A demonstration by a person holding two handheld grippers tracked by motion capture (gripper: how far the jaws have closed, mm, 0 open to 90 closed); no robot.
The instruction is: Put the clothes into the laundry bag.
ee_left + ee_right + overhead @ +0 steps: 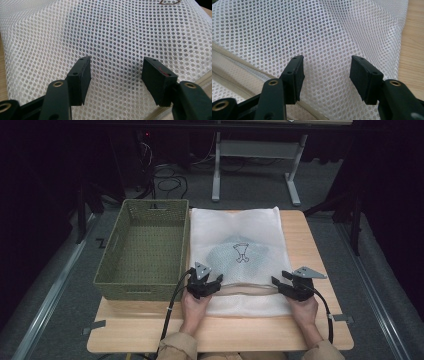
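A white mesh laundry bag (pixel 235 225) lies flat on the wooden table (pixel 225 330). Through the mesh I see a pale grey-blue garment (pixel 240 260) with a dark print. A beige zipper band (pixel 247 289) runs across the bag's near part. My left gripper (pixel 206 279) rests over the bag's left side by the zipper; its jaws (pixel 115 72) stand open above the mesh (pixel 112 32) with nothing pinched. My right gripper (pixel 281 279) sits at the zipper's right end, open (pixel 325 72) over the mesh (pixel 312 30), with the zipper (pixel 237 67) at its left.
An olive woven basket (pixel 135 290) stands at the left, touching the bag's left edge, with nothing in it. Bare tabletop runs along the bag's right side (pixel 414 50) and the near edge. Beyond the table, a floor with cables and a desk frame (pixel 255 150).
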